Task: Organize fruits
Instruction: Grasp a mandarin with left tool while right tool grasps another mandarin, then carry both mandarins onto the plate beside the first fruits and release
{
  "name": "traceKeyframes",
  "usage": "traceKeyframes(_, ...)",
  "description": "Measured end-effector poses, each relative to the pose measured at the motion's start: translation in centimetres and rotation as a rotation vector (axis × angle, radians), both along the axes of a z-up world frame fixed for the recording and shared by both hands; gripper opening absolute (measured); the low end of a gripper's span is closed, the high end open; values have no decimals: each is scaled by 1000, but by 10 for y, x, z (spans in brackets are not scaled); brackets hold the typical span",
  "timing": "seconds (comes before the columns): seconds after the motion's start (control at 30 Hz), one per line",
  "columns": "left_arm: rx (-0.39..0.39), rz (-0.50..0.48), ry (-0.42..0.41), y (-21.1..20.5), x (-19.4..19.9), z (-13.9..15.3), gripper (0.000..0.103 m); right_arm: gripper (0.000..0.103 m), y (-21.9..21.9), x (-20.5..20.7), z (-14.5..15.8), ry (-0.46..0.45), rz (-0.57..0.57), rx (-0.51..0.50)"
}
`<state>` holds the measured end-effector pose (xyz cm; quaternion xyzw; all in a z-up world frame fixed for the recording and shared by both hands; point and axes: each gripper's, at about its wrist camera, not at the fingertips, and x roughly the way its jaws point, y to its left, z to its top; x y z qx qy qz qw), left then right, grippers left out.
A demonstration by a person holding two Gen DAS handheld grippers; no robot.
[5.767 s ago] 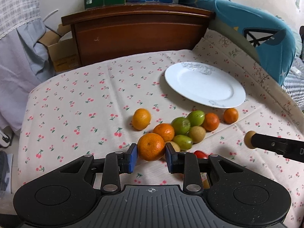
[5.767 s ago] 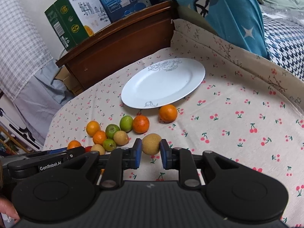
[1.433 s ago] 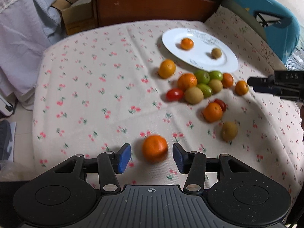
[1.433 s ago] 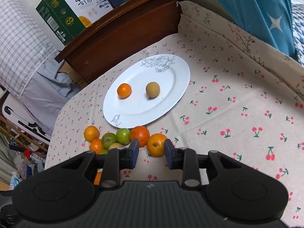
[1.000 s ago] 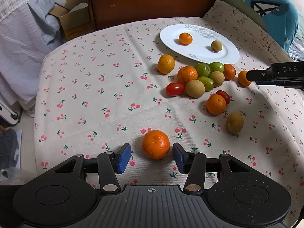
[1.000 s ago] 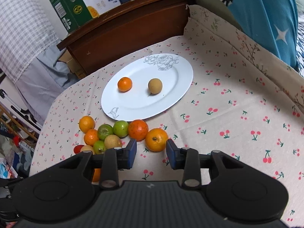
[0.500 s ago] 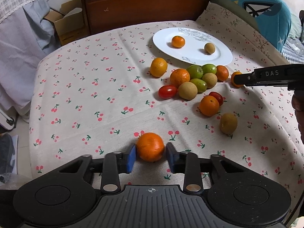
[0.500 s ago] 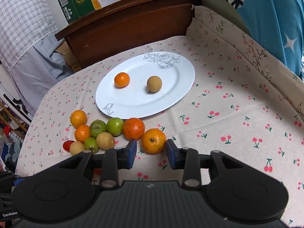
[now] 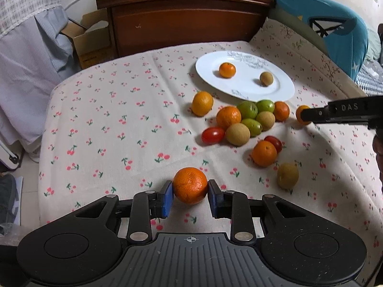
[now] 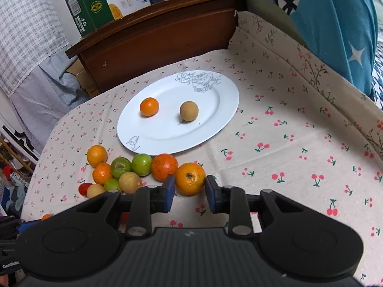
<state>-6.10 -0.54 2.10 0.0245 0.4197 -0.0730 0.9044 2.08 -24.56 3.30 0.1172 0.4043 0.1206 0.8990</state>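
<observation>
My left gripper [image 9: 190,197] is shut on an orange [image 9: 190,185] near the front of the cherry-print cloth. My right gripper [image 10: 188,192] straddles another orange [image 10: 190,179] at the right end of the fruit pile; the left pad looks to touch it and a thin gap shows at the right pad. The white plate [image 10: 215,119] behind holds a small orange [image 10: 149,106] and a brown fruit [image 10: 189,111]. The plate also shows in the left wrist view [image 9: 282,91]. Several oranges, green fruits, brown fruits and tomatoes lie in a pile [image 9: 249,122] before the plate.
A brown fruit [image 9: 287,175] and an orange [image 9: 264,153] lie apart at the pile's front right. A wooden headboard [image 9: 186,19] with cartons [image 10: 88,2] stands behind the cloth. A blue cushion [image 10: 335,24] lies at the right. The cloth's left edge drops off.
My left gripper has closed on the front orange, which lay loose between open jaws a second ago. My right gripper has moved forward around the pile's right orange and narrowed slightly.
</observation>
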Motion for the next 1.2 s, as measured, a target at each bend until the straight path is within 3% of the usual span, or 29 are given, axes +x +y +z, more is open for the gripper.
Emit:
traceKeyframes(0.67, -109, 27, -91, -3, 48, 31, 28, 28, 6, -5, 39, -55, 24, 72)
traceKeyframes(0.93, -101, -16, -104, -15, 74, 40, 28, 28, -9, 8, 58, -85, 6, 50)
traceKeyframes(1.2, -75, -72, -104, -36, 104, 38, 28, 28, -24, 32, 49, -31, -62, 88)
